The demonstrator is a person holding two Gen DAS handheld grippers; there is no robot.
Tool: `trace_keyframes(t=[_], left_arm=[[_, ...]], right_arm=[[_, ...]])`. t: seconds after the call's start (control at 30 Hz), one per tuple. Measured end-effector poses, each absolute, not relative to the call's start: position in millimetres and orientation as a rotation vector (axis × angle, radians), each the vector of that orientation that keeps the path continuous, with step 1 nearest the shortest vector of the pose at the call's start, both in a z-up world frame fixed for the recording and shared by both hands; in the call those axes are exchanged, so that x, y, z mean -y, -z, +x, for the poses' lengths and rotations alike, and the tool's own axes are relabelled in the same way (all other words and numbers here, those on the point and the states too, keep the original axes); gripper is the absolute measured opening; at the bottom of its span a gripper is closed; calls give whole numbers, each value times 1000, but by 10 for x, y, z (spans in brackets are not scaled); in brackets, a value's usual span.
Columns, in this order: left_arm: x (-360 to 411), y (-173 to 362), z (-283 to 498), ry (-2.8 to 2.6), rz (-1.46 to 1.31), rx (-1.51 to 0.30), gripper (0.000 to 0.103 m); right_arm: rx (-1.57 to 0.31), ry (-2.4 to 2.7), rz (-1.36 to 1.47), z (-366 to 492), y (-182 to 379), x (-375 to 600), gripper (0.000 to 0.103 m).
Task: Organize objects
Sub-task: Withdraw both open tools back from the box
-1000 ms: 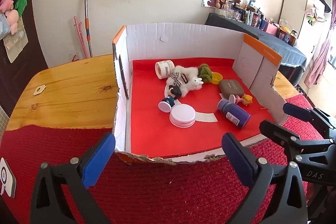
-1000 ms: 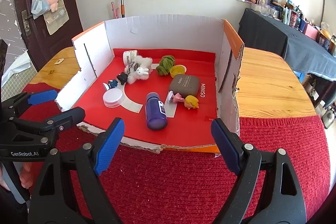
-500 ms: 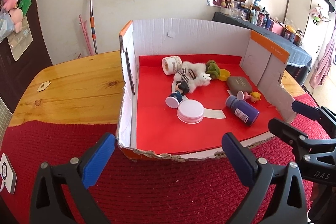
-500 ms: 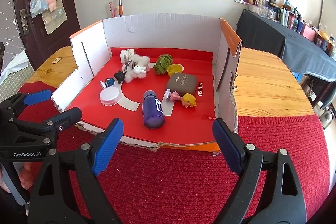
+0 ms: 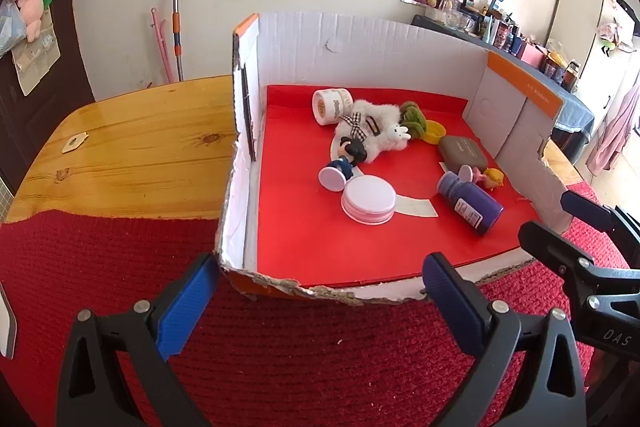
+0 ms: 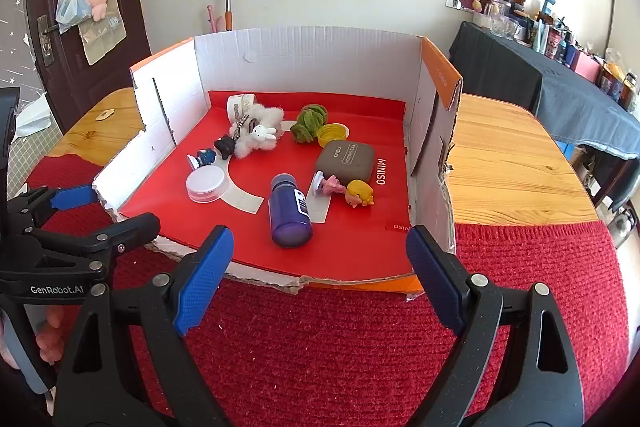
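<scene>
Lying loose on the red floor of the open-fronted cardboard box (image 6: 304,67) are all the small objects that can be seen. A purple bottle (image 6: 290,213) is tipped on its side near the front, with a pink figurine (image 6: 330,185) and a yellow-haired figurine (image 6: 360,193) just beside it and a grey Miniso case (image 6: 346,161) behind them. Further back, a white plush rabbit (image 6: 256,137), a green plush (image 6: 308,121), a yellow lid (image 6: 332,134) and a roll of tape (image 6: 240,105) are bunched together, while a round white-lidded jar (image 6: 205,183) and a small dark-haired figurine (image 6: 212,153) lie towards the left wall. No rows or groups can be made out, so the sorting is judged unfinished if order inside the box is wanted; if gathering into the box is meant, that state is already shown. The left gripper (image 5: 320,297) and the right gripper (image 6: 320,265) are held over the red mat in front of the box, both spread wide with nothing between the pads.
</scene>
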State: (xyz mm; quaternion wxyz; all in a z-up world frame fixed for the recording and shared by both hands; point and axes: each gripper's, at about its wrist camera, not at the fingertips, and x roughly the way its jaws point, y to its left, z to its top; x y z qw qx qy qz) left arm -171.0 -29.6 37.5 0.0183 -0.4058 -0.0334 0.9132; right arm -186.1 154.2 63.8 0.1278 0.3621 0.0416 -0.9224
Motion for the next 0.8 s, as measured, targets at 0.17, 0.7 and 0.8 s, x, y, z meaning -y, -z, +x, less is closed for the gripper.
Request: trace_keyframes(t=[0.17,0.7,0.8], left_arm=[[287,-401,-1689,-2839,-1248,97,103],[192,-571,-1343,-2868,-1150,56,103],[158,-545,-1262,-2866,-1152,47,103]], right_arm=[[-105,2682,1053,-1869,-643,-1548,89],[-57,2697,997,-1595,-764,-1649,95],[-59,2696,1002,-1486,-739,-1674,95]])
